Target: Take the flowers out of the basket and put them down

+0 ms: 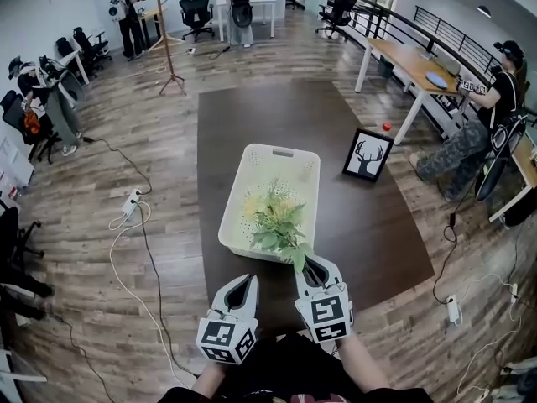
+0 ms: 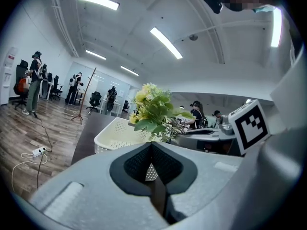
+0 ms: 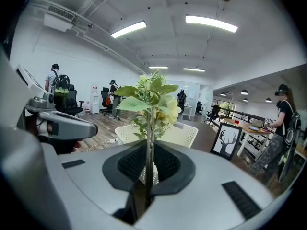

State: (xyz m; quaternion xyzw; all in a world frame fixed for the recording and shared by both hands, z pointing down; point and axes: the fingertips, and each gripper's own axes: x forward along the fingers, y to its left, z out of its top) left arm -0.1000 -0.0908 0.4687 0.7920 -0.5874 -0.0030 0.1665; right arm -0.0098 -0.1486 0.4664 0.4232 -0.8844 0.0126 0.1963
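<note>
flowers (image 1: 277,217) pinched by the stem in right gripper (image 1: 313,269) above the basket (image 1: 252,166); left gripper (image 1: 242,284) pressed together, empty

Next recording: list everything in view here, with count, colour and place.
flowers: one bunch, yellow-green, above basket's near end
basket: one, white, on the table
table: one, dark brown, centre
framed deer picture: one, black, right of basket
small red thing: one, red, beyond the picture
coat stand: one, brown, far left floor
power strips: two, white, floor on both sides
people: at least four, mostly dark clothes, room's edges
left gripper: one, grey, shut and empty, near table edge
right gripper: one, grey, shut on the flowers' stem
</note>
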